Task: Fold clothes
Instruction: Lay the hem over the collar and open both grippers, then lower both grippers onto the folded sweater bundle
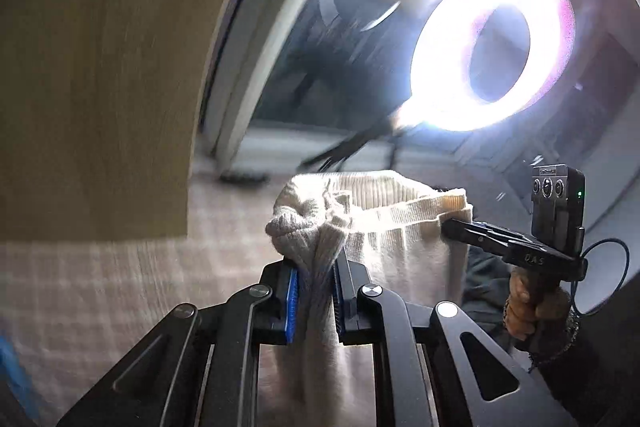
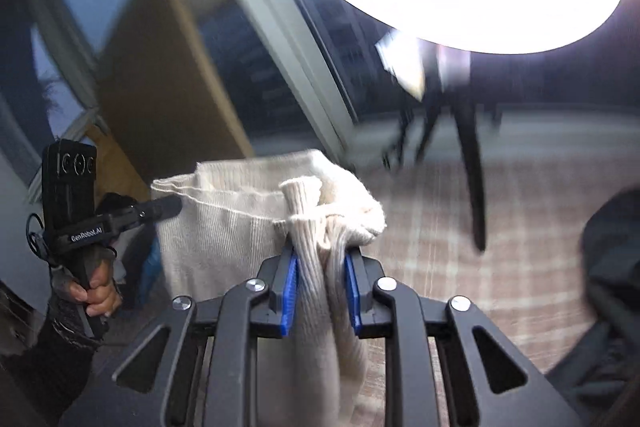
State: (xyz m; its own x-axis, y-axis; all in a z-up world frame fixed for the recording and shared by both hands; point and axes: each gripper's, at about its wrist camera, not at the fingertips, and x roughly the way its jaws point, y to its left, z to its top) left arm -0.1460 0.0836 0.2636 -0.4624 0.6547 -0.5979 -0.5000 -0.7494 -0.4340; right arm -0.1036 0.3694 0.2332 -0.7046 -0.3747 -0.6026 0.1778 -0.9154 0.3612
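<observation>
Currently the cream ribbed knit garment (image 1: 384,227) hangs bunched between both tools (lifted clear); left gripper (image 1: 316,291) and right gripper (image 2: 322,287) each clamp narrowly on its upper edge.

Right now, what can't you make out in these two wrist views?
- Cream knit garment: lower part hidden behind the left gripper; its type is unclear.
- In the right wrist view, the right gripper likewise hides it.
- Checked surface: motion-blurred.
- Ring light: glare washes out its surroundings; right view cuts it off at the top.
</observation>
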